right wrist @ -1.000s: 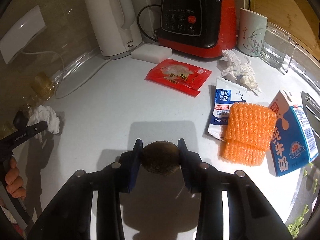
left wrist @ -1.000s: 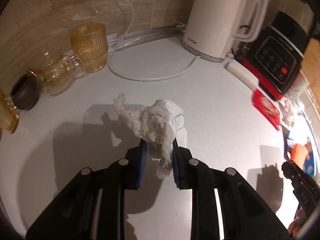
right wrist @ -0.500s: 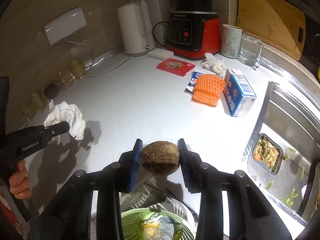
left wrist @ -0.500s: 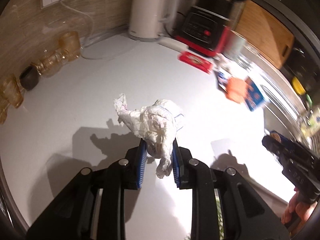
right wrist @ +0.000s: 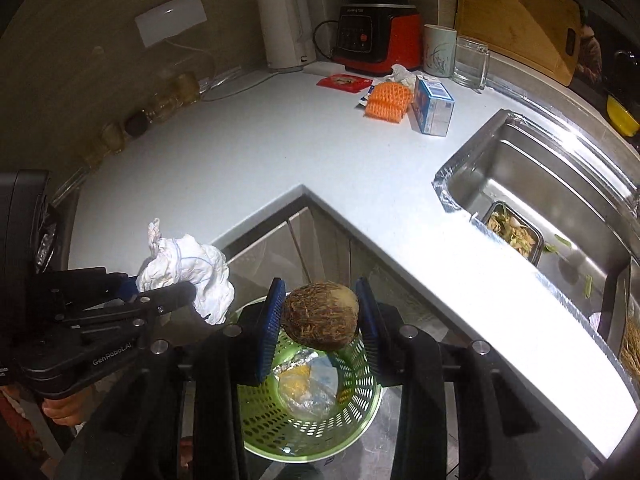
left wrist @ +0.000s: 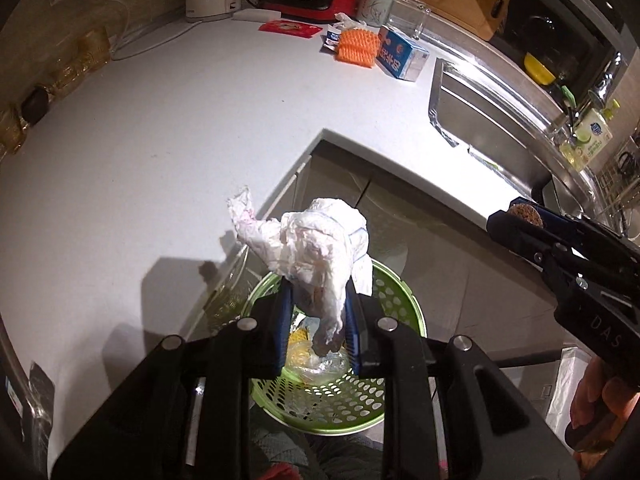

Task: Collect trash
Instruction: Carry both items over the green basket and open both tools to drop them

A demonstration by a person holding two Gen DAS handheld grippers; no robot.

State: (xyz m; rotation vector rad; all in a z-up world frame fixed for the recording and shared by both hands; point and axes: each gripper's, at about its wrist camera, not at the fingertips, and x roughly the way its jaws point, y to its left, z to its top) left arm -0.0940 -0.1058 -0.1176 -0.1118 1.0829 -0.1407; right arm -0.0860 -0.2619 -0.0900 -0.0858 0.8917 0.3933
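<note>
My left gripper (left wrist: 316,300) is shut on a crumpled white tissue (left wrist: 316,244) and hangs over the green perforated bin (left wrist: 384,392) on the floor. The same tissue (right wrist: 188,276) shows at the left of the right wrist view. A brown hairy round husk (right wrist: 322,314) is clamped between the blue pads of my right gripper (right wrist: 320,316), also above the green bin (right wrist: 352,396). Foil and plastic wrappers lie at the bottom of the bin. In the left wrist view the right gripper (left wrist: 520,216) comes in from the right with the husk (left wrist: 526,212).
On the white L-shaped counter (right wrist: 260,152) remain an orange foam net (right wrist: 388,100), a blue milk carton (right wrist: 434,106), a red packet (right wrist: 344,82) and a crumpled tissue (right wrist: 402,74). Kettle (right wrist: 286,36), blender (right wrist: 376,40), mug, glass at the back. Sink (right wrist: 540,184) at right.
Both grippers pulled back from the counter, carrying the tissue and the husk, and now hang past the counter's inner corner over the green bin. Neither grip changed.
</note>
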